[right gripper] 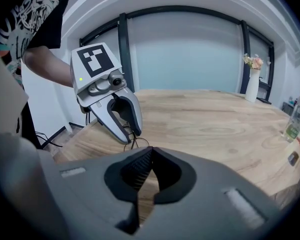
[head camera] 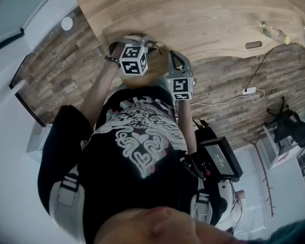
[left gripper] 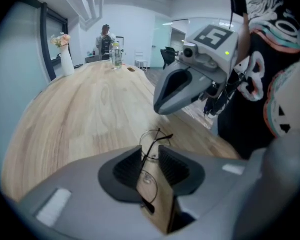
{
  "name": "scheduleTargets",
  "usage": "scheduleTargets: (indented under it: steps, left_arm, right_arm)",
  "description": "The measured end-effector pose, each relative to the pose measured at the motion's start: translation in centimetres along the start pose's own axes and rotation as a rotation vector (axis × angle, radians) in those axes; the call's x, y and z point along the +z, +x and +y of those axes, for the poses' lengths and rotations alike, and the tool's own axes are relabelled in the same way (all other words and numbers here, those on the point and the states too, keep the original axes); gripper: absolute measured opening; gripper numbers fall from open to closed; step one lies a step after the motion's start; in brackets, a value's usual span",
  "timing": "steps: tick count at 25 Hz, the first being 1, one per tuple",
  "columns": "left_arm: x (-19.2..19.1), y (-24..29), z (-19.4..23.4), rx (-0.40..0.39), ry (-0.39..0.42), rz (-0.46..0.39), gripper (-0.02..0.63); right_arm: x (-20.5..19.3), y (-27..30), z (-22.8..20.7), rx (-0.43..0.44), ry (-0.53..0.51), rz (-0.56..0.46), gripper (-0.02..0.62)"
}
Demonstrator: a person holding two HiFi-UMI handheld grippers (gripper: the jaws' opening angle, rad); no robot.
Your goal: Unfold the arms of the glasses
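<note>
Two grippers sit at the near edge of the wooden desk (head camera: 203,14). Left gripper (left gripper: 151,159) pinches the thin wire glasses (left gripper: 157,136) by the frame, low over the desk; we cannot tell if they touch it. Right gripper (right gripper: 151,151) has its jaws pressed together on nothing, and it is just beside the left one, apart from the glasses. Vase (left gripper: 66,61) and bottle (left gripper: 116,56) stand at the far end.

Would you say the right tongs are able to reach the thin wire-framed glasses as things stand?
Probably yes: the thin wire-framed glasses stick out past the left tongs clamping them, and the right tongs hang close with nothing between; their jaws are together and would need opening.
</note>
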State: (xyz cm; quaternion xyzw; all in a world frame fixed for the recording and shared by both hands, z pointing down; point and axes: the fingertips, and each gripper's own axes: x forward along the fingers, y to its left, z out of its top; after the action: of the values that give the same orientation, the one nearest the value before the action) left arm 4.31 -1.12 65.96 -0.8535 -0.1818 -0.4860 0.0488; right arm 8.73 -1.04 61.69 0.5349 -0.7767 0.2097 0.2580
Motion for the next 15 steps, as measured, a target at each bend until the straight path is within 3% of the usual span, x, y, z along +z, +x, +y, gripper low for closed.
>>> scheduleTargets:
  steps: [5, 7, 9, 15]
  left_arm:
    - [0.5, 0.3, -0.1, -0.015, 0.030, 0.011, 0.067]
    - [0.3, 0.5, -0.1, -0.017, 0.032, 0.007, 0.001]
    - [-0.1, 0.6, 0.0, -0.020, 0.018, -0.003, -0.003]
    - [0.5, -0.7, 0.4, -0.008, -0.025, -0.117, -0.005]
  right_arm:
    - [-0.2, -0.1, 0.0, 0.000, 0.005, 0.007, -0.002]
    - [-0.2, 0.2, 0.1, -0.003, 0.003, 0.006, -0.002]
    - [-0.4, 0.7, 0.2, -0.003, 0.001, 0.006, -0.002]
    - [-0.2, 1.0, 0.4, 0.049, -0.065, 0.023, -0.002]
